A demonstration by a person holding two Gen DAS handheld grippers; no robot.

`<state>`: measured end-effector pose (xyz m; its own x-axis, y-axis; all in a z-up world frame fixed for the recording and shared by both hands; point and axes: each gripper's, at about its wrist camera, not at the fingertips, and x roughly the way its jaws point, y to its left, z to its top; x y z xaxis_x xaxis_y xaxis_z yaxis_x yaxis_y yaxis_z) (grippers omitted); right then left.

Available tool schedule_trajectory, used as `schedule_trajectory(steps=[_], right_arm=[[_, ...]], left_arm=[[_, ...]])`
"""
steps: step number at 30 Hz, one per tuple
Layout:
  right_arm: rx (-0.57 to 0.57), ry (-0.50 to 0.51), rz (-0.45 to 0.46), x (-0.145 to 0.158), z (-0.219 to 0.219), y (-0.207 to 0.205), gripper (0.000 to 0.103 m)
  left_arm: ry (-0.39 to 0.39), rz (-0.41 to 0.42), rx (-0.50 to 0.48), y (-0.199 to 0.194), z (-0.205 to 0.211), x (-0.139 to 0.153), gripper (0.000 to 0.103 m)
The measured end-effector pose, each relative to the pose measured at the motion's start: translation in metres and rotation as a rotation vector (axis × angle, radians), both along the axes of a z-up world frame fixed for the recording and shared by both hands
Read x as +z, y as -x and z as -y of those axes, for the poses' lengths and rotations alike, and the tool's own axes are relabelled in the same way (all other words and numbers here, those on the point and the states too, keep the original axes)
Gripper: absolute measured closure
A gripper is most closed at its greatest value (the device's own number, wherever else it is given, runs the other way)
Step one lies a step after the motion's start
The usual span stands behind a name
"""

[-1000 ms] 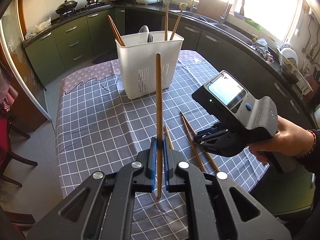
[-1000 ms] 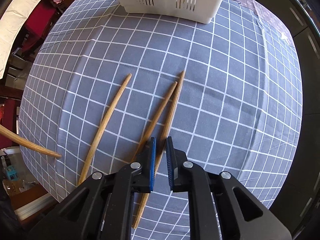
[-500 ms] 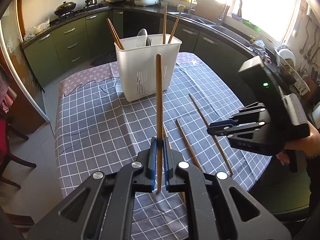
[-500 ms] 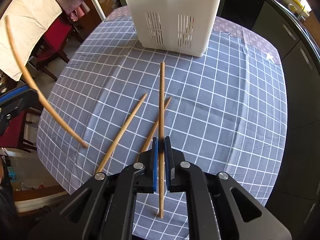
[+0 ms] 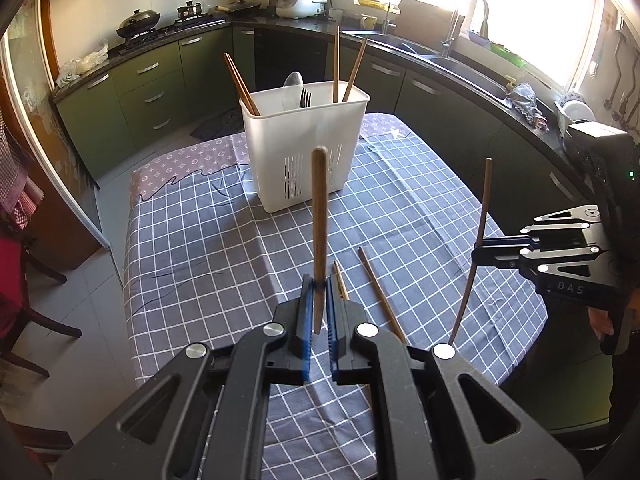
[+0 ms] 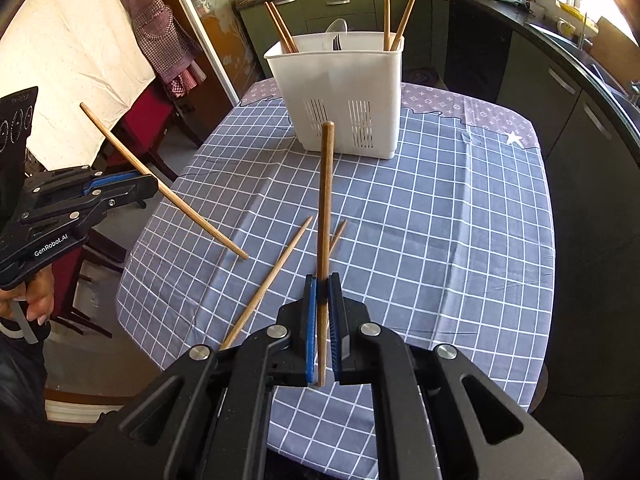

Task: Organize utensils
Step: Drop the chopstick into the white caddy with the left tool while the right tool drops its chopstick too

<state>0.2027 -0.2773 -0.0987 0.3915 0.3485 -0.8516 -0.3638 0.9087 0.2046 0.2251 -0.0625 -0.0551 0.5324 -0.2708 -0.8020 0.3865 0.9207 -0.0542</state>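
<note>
My left gripper (image 5: pixel 319 282) is shut on a wooden chopstick (image 5: pixel 319 216) that stands upright above the table. My right gripper (image 6: pixel 323 282) is shut on another chopstick (image 6: pixel 325 200), lifted off the cloth and pointing up. Each gripper shows in the other's view: the right gripper (image 5: pixel 478 254) at the right, the left gripper (image 6: pixel 150 186) at the left. Two more chopsticks (image 6: pixel 276 272) lie on the checked cloth between them. A white utensil basket (image 5: pixel 306 148) at the far end holds chopsticks, a spoon and a fork.
The table (image 6: pixel 460 220) has a grey checked cloth. Red chairs (image 6: pixel 148 120) stand at its left side. Green kitchen cabinets (image 5: pixel 152 88) and a sink counter run behind and to the right.
My right gripper closed on a chopstick on the cloth and lifted it clear of the table. My left gripper held its chopstick upright and moved back a little.
</note>
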Motion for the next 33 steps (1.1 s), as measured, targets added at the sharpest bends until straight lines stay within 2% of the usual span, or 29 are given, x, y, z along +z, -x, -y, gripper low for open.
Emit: schedule_trajectory(steps=[24,28,33], right_arm=[[0.001,-0.051,0.062,0.023,0.017,-0.001,0.096],[0.0,-0.061,0.078,0.034,0.021,-0.004,0.096],[0.004,-0.065,0.126,0.065,0.024,-0.01,0.096]], left_arm=[[-0.012,0.006,-0.011,-0.011,0.014,0.015,0.097],[-0.003,0.017,-0.01,-0.016,0.017,0.027,0.097],[0.01,0.06,-0.011,-0.023,0.021,0.061,0.097]])
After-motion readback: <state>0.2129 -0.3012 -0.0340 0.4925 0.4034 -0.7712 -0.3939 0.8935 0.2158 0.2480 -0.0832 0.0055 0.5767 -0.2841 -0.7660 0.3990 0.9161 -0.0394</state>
